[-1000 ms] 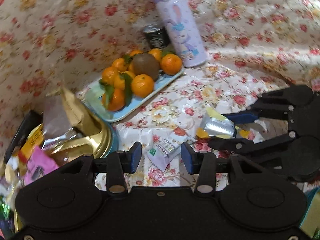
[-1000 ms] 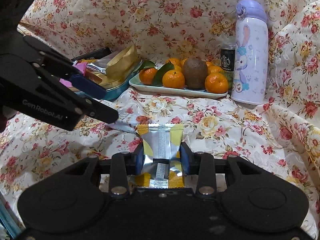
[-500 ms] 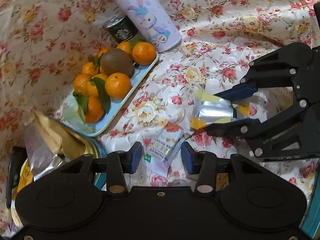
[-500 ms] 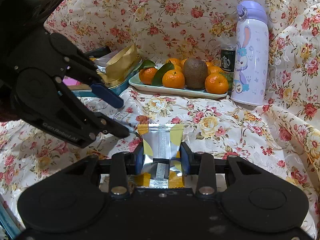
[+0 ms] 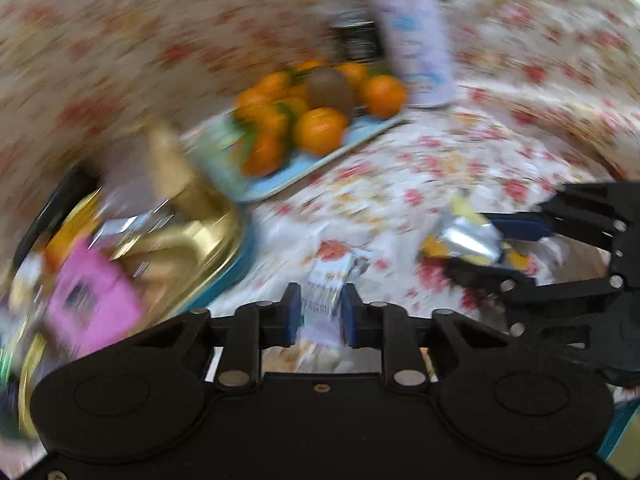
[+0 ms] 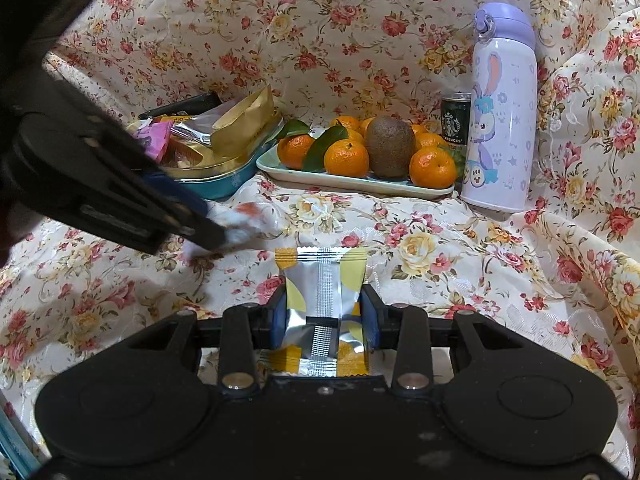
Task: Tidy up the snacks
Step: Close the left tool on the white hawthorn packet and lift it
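Note:
The jaws of my left gripper (image 5: 318, 304) are closing on a small white snack packet (image 5: 328, 280), and the blue pads press on its sides just above the floral cloth. From the right wrist view, the left gripper (image 6: 216, 232) comes in from the left with the white packet (image 6: 240, 224) at its tips. My right gripper (image 6: 324, 312) is shut on a silver and yellow snack packet (image 6: 322, 280), which stands upright between the pads. The left wrist view is badly blurred. It shows the right gripper (image 5: 472, 244) at the right.
A teal tin with a gold lining (image 6: 216, 180) holds several wrapped snacks at the back left. Beside it is a pale tray (image 6: 352, 184) of oranges and a kiwi. A dark can (image 6: 454, 120) and a lilac bottle (image 6: 500, 120) stand at the back right. Floral cloth covers everything.
My left gripper has shut on the white packet, which lay loose between its open fingers before. The left wrist view has swung and blurred. The right gripper and its packet have not moved.

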The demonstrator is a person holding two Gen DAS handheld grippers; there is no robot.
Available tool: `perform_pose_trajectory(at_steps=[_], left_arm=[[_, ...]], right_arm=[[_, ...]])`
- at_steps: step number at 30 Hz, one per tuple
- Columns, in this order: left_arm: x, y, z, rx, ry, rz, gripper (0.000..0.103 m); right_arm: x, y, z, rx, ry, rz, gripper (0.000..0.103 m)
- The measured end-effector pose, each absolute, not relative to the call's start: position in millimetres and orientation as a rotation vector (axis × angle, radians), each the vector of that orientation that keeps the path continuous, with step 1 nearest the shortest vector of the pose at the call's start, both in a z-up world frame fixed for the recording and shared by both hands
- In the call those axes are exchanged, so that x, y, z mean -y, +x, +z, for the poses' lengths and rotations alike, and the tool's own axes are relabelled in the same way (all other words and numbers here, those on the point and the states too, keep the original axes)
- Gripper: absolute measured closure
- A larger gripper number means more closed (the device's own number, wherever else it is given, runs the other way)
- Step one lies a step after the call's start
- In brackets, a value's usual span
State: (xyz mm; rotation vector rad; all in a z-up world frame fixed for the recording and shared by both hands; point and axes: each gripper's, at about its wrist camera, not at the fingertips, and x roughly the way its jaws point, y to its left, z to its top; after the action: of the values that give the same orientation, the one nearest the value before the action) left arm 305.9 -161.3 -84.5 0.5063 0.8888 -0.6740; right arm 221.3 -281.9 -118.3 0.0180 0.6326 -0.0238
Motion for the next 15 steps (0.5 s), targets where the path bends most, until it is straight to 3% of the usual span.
perform_pose_trajectory(at_steps=[6, 8, 11, 15], left_arm=[[116, 299, -72, -0.978, 0.365, -0.473, 0.077], [111, 293, -67, -0.940, 0.378, -0.499, 0.077], [121, 280, -63, -0.838, 0.511, -0.602, 0.065], [144, 273, -66, -0.739, 0.660, -0.680, 0.064]], right_arm=[[281, 221, -118, -0.632, 0.012, -0.026, 0.065], [281, 221, -118, -0.632, 0.009, -0.027, 0.065], [280, 221, -118, -0.632, 0.005, -0.028, 0.065], [280, 222, -118, -0.632, 0.001, -0.029, 0.065]])
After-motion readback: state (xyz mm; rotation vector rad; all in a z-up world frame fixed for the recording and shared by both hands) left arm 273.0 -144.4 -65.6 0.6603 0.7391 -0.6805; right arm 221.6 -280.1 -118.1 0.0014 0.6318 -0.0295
